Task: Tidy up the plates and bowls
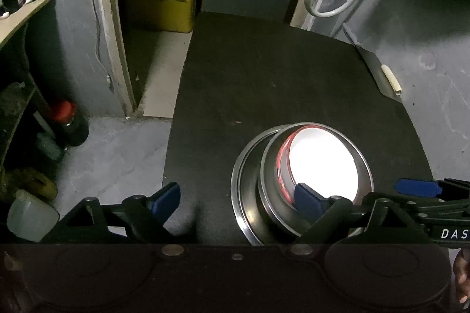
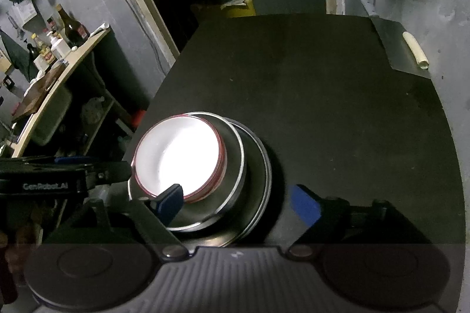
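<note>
Your left gripper [image 1: 238, 200] has its blue-padded fingers [image 1: 166, 197] spread wide and released, gripping nothing; its right pad overlaps the near rim of the dish stack in that view, though contact cannot be confirmed. Your right gripper [image 2: 238, 203] is likewise spread and empty, its left pad [image 2: 170, 203] hovering over the near edge of the white plate [image 2: 176, 157] and its right pad over bare tabletop.

Readable writing is scarce: "DAS" shows on the other gripper's body at the right edge of the left wrist view, and "GenRobot.AI" on the body entering at the left of the right wrist view.

Between both grippers sits the stack: a white plate [image 1: 321, 164] with a red rim nested in a steel bowl [image 1: 273, 195], which sits off-centre in a wider steel plate [image 1: 245, 181]. The stack stands near the front of the black table [image 1: 264, 72], close to its left edge in the right wrist view.

Beyond the stack, the tabletop runs dark and open to its far edge. At the far right corner a metal sheet [image 2: 390, 45] carries a pale tube [image 2: 415, 50]. Left of the table, a shelf [image 2: 73, 63] holds bottles [image 2: 73, 28], their labels too small to read. A yellow box [image 1: 163, 9] sits in the doorway beyond.
</note>
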Demonstrator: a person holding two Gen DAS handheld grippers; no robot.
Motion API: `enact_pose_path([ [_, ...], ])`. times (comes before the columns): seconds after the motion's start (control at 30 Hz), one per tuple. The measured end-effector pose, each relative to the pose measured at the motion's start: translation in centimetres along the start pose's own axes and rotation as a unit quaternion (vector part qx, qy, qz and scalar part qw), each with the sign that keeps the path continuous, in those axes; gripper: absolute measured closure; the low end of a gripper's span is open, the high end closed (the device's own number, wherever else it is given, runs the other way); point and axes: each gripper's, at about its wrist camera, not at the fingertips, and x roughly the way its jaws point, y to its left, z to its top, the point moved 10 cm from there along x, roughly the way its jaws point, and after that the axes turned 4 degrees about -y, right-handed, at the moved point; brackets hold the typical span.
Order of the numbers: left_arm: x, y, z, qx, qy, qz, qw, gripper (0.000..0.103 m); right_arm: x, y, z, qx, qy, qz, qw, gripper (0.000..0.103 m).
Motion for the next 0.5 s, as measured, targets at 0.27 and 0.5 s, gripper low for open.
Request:
enact_pose_path([
  [0.27,-0.4,0.5,0.1,-0.007,-0.013,0.020,0.9997,0.007,-0.9,-0.6,-0.3,0.017,-0.025,0.002,1.000,0.005],
  [0.5,-0.9,1.1,-0.3,-0.033,-0.030,0.015,0.9989,0.001,-1.7,-1.0,-0.7,0.032,-0.052,0.009,0.998,0.000],
])
